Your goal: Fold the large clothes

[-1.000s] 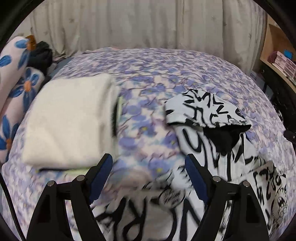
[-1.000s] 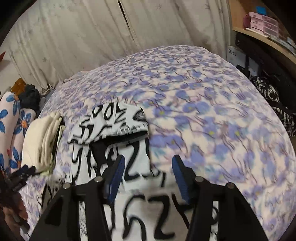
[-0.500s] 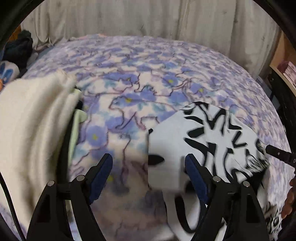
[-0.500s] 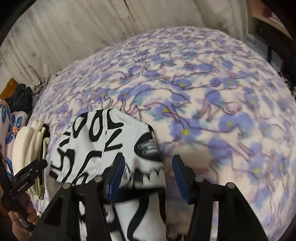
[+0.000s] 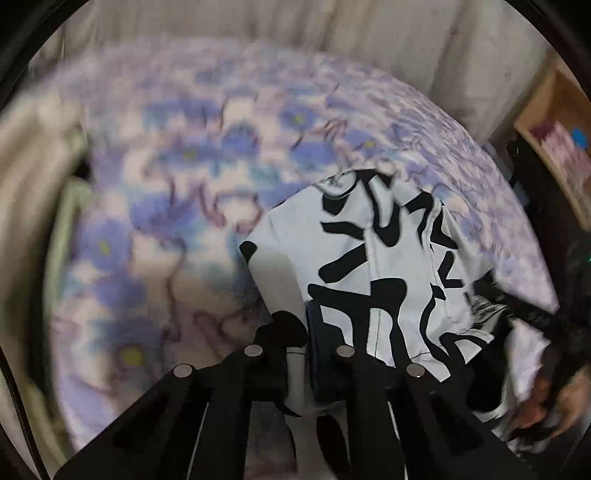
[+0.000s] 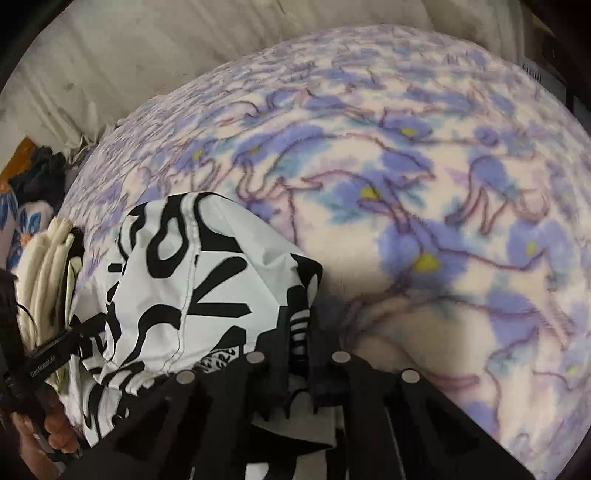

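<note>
The black-and-white jacket [image 5: 388,266] lay on the flowery bed [image 6: 424,184], only partly folded. The left gripper [image 5: 303,354] and right gripper [image 6: 299,354] each pinched its cloth. More folds were probably left.

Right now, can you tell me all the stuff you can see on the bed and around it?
jacket: one, white with black lettering, on the blanket, pinched at its near edge by both grippers
blanket: one, cream with purple-blue flowers, covering the bed
folded clothes: one pile, cream, left of the jacket
flowered pillow: one, pale with blue and orange flowers, far left
curtain: one, beige, behind the bed
shelf: one, wooden, at the right, holding small boxes
left hand-held gripper: one, black, shut on the jacket
right hand-held gripper: one, black, shut on the jacket
person's hand: holds the right gripper
</note>
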